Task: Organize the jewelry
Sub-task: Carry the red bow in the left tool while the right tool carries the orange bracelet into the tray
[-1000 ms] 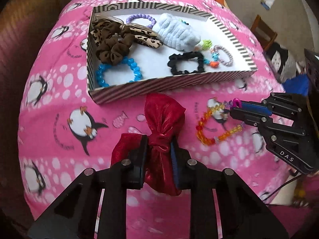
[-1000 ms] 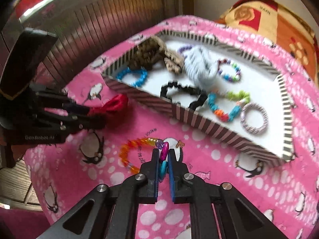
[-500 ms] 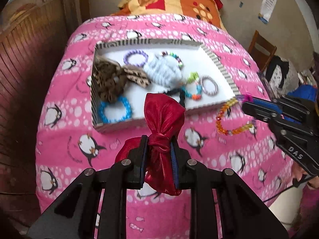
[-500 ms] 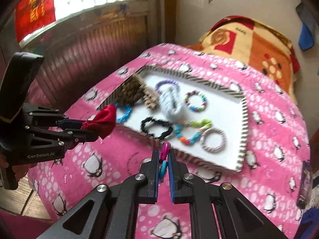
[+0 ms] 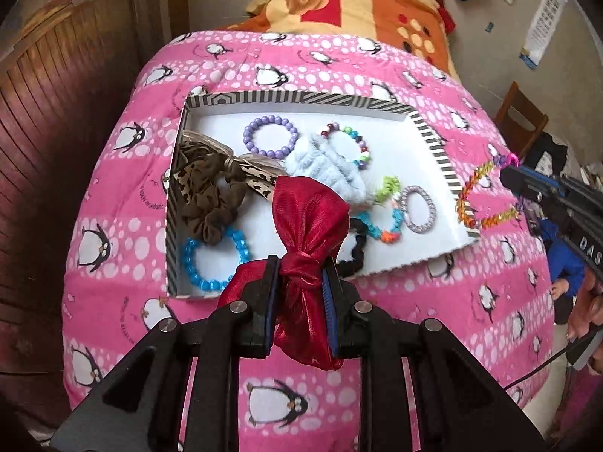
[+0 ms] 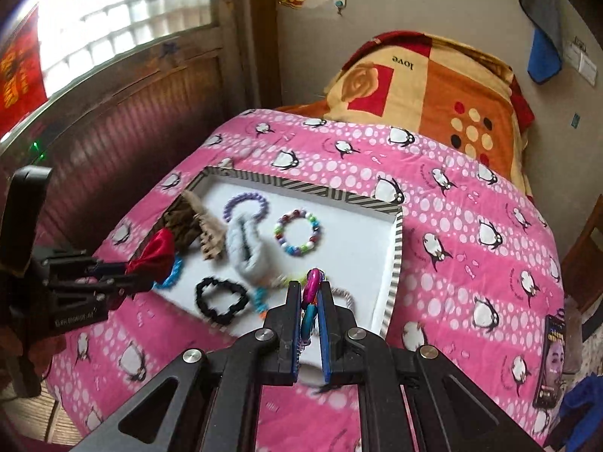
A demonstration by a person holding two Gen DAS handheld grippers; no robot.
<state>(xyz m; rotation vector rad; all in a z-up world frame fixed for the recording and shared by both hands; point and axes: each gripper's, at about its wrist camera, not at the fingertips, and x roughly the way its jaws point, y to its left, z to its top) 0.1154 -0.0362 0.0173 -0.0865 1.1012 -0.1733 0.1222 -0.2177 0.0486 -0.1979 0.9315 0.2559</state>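
My left gripper (image 5: pixel 300 282) is shut on a shiny red bow (image 5: pixel 307 218) and holds it in the air over the near edge of the striped white tray (image 5: pixel 429 132). My right gripper (image 6: pixel 309 297) is shut on a colourful beaded bracelet (image 6: pixel 312 282), which hangs as an orange-yellow loop (image 5: pixel 478 196) over the tray's right rim. In the tray lie a purple bead bracelet (image 5: pixel 269 137), a multicolour bead bracelet (image 6: pixel 299 233), a pale blue scrunchie (image 5: pixel 331 173), a leopard bow with brown scrunchie (image 5: pixel 211 188), a blue bead bracelet (image 5: pixel 215 260), a black scrunchie (image 6: pixel 220 301) and a silver ring (image 5: pixel 416 209).
The tray sits on a pink penguin blanket (image 5: pixel 301 64). An orange patterned blanket (image 6: pixel 433 86) lies at the far end. A wooden wall panel (image 5: pixel 56 94) runs along the left. A phone (image 6: pixel 552 361) lies at the blanket's right edge. A chair (image 5: pixel 522 113) stands right.
Both grippers have risen and moved forward over the tray, carrying the red bow and the beaded bracelet up off the blanket.
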